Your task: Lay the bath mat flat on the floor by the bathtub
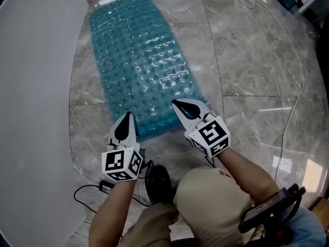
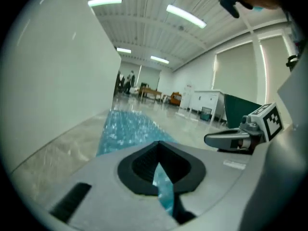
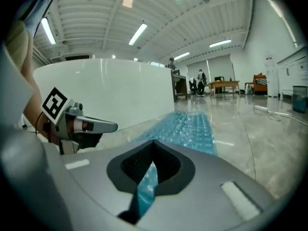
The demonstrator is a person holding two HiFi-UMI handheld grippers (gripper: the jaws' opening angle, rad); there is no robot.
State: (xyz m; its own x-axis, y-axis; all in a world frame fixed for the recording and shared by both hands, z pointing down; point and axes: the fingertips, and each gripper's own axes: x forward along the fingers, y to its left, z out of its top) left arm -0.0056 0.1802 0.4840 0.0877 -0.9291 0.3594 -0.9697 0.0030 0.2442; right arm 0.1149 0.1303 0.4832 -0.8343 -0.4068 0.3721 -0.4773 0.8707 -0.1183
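The teal, translucent, bubble-studded rubber bath mat (image 1: 139, 55) lies lengthwise on the grey marble floor (image 1: 247, 60) just beside the white, curved-walled bathtub (image 1: 36, 112), with a strip of bare floor showing between the two. A person crouches at one short end of it with a tool in each hand. The left gripper (image 1: 126, 116), on the side nearer the bathtub, is clenched, and a sliver of teal shows between its black pads, so I take it to be pinching that end of the mat. The right gripper (image 1: 177, 105), on the side away from the bathtub, is clamped the same way on the same end. To finish well, I would say both hands should come down together, with the held edge taut and square to the bathtub's wall. They should let go only once it rests on the floor, so that no ripple or folded corner gets trapped. A soft, clingy mat like this probably grabs polished stone and resists sliding afterwards. The bathtub is the only container here. Only its outer wall shows, so I cannot tell what is inside.
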